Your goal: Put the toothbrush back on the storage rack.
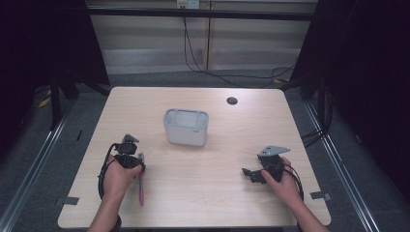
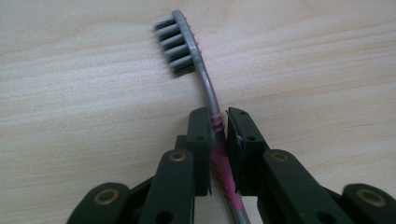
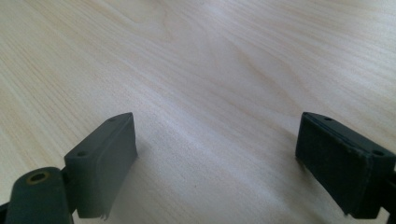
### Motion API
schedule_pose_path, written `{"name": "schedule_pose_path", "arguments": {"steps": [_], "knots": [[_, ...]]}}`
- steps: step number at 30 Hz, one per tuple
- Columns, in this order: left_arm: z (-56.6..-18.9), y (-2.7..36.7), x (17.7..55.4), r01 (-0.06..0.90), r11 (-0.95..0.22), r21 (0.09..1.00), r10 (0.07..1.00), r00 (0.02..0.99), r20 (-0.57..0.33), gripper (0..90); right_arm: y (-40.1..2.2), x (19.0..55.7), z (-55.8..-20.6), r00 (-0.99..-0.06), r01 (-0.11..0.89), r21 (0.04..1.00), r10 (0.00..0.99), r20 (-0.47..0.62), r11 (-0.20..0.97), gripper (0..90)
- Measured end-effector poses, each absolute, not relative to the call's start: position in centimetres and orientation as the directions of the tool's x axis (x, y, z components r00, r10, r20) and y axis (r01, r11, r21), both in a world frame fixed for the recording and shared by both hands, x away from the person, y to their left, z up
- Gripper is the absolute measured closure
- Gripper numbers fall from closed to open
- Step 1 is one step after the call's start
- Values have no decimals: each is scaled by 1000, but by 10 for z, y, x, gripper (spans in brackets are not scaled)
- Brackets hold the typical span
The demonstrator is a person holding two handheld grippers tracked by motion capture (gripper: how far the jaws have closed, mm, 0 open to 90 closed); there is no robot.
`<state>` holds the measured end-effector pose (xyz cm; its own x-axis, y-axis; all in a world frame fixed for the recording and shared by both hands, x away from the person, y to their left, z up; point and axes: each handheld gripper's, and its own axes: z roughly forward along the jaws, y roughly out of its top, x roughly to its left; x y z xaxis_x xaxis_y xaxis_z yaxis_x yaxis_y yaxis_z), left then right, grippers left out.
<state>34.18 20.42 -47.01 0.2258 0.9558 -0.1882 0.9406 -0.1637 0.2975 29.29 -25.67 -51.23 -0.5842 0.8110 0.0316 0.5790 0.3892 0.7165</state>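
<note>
A toothbrush (image 2: 204, 77) with grey bristles, a grey neck and a pink ribbed handle lies on the wooden table (image 1: 217, 193). My left gripper (image 2: 218, 135) is shut on its handle just below the neck, and the head sticks out past the jaws. From above, the pink handle (image 1: 141, 189) trails toward the table's near edge beside the left hand, with the left gripper (image 1: 139, 164) over its upper part. My right gripper (image 3: 217, 158) stands open over bare wood, nothing between its pads. In the high view the right gripper (image 1: 250, 174) rests at the front right, pointing left.
A pale grey rectangular bin (image 1: 186, 126) stands near the middle of the table, beyond both hands. A small black round hole (image 1: 232, 100) sits near the far edge. Cables run along the floor behind the table.
</note>
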Motion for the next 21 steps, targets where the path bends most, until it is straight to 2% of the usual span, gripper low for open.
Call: {"name": "schedule_pose_path", "arguments": {"steps": [21], "knots": [[-456, 213, 342, 908, -146, 392, 944, 246, -219, 813, -257, 294, -512, -589, 575, 718, 807, 31, 392, 118]]}}
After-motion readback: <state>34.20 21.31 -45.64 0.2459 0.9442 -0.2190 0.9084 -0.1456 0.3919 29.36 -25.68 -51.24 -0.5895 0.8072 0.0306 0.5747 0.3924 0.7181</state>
